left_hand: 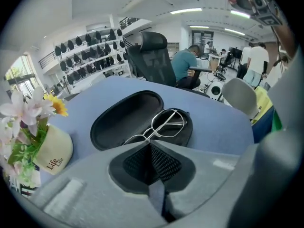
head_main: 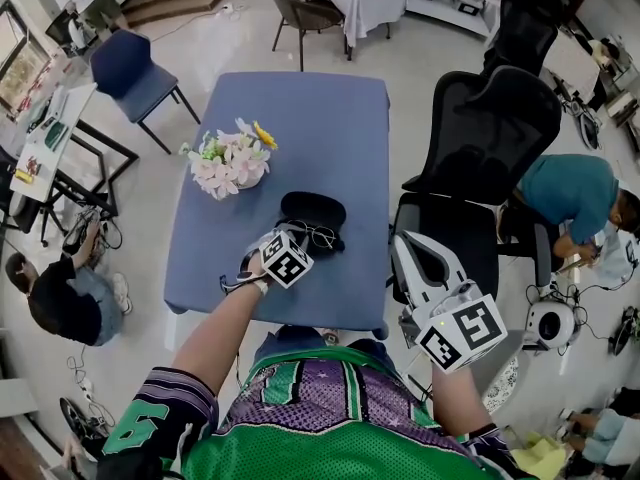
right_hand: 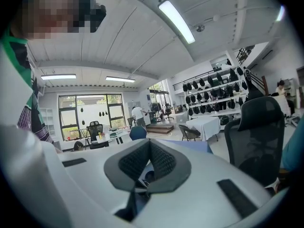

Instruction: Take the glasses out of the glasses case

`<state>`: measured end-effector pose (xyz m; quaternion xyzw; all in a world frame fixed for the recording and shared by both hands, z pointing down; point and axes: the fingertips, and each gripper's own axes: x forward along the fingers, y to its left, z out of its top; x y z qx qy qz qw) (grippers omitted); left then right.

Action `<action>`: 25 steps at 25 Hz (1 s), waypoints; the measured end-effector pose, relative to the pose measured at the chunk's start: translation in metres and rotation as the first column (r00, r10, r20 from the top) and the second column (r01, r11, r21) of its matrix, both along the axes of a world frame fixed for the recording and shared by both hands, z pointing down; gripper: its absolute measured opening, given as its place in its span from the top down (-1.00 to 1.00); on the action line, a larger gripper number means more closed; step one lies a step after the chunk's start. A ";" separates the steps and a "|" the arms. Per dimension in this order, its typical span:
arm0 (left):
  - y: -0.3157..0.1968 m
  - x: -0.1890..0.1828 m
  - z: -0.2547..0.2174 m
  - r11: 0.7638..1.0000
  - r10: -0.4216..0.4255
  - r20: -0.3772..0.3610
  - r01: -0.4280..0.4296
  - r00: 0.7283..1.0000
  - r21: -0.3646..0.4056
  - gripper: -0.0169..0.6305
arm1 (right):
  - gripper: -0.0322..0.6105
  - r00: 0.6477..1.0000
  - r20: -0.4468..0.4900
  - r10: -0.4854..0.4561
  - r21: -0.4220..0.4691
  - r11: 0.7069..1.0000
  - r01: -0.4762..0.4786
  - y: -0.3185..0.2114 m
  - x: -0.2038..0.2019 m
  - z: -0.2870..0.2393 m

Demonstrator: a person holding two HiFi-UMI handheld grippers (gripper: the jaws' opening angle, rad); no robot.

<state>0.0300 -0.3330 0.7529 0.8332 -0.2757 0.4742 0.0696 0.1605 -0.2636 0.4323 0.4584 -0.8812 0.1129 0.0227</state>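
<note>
A black glasses case (head_main: 312, 208) lies open on the blue table (head_main: 340, 118), its lid (left_hand: 124, 117) folded back flat. Thin metal-rimmed glasses (head_main: 324, 235) rest in the other half (left_hand: 168, 123). My left gripper (head_main: 308, 238) points steeply down at the near edge of the glasses. Its jaws (left_hand: 151, 142) are shut, and the wire frame runs right into their tips. My right gripper (head_main: 404, 245) hangs off the table's right side, roughly level, and is shut (right_hand: 149, 144) with nothing in it.
A pot of pink and yellow flowers (head_main: 230, 160) stands on the table left of the case (left_hand: 33, 127). A black office chair (head_main: 480, 148) sits close to the table's right edge. A blue chair (head_main: 135, 68) stands far left. People sit on both sides.
</note>
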 end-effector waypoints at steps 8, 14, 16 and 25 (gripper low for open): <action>-0.010 -0.004 -0.018 0.999 -0.025 -0.026 0.026 0.999 0.044 0.90 | 0.89 1.000 -0.006 -0.005 0.013 1.000 0.005 0.004 -0.002 -0.005; -0.016 -0.005 -0.035 0.996 -0.062 -0.083 0.068 0.995 0.065 0.90 | 0.89 1.000 -0.008 -0.004 0.020 1.000 0.004 0.006 -0.003 -0.007; -0.019 -0.004 -0.044 0.993 -0.078 -0.108 0.086 0.991 0.078 0.90 | 0.89 1.000 -0.003 -0.003 0.022 1.000 0.003 0.007 -0.002 -0.009; -0.025 -0.005 -0.095 0.975 -0.121 -0.233 0.160 0.965 0.156 0.90 | 0.89 1.000 0.002 0.003 0.040 0.999 -0.003 0.006 -0.001 -0.015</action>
